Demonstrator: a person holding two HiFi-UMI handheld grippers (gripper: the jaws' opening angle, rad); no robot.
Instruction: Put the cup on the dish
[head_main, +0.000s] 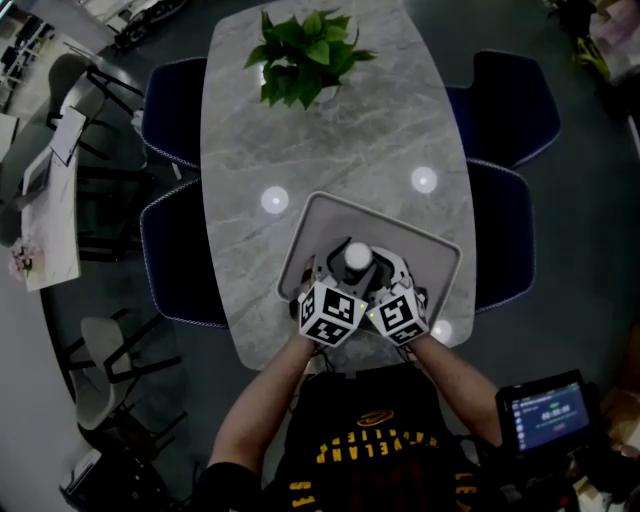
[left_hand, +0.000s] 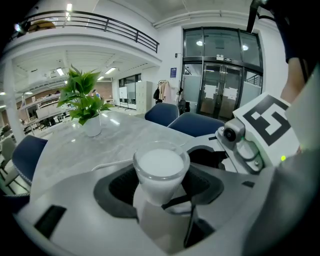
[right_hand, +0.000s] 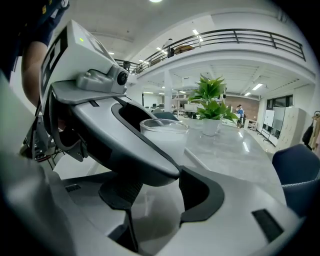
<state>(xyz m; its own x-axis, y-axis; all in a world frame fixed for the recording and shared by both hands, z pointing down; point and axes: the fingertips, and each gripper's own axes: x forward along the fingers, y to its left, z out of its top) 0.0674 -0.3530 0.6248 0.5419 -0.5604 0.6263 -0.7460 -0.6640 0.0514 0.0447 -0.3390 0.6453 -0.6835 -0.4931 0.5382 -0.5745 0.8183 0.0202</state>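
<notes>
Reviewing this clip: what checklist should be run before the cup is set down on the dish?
1. Cup upright, white filling level: ok.
2. Left gripper jaws closed on the cup: ok.
3. Right gripper jaws open, not on the cup: ok.
4. Cup over the dish, inside its rim: ok.
5. Cup base touching the dish: cannot tell.

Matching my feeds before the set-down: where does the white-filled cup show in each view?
Head view: cup centre of frame, over the grey dish.
Left gripper view: cup centre of frame, between the jaws.
Right gripper view: cup centre of frame, lower left of the plant.
Shared landmark: potted plant, top centre, upper left, upper right of centre.
</notes>
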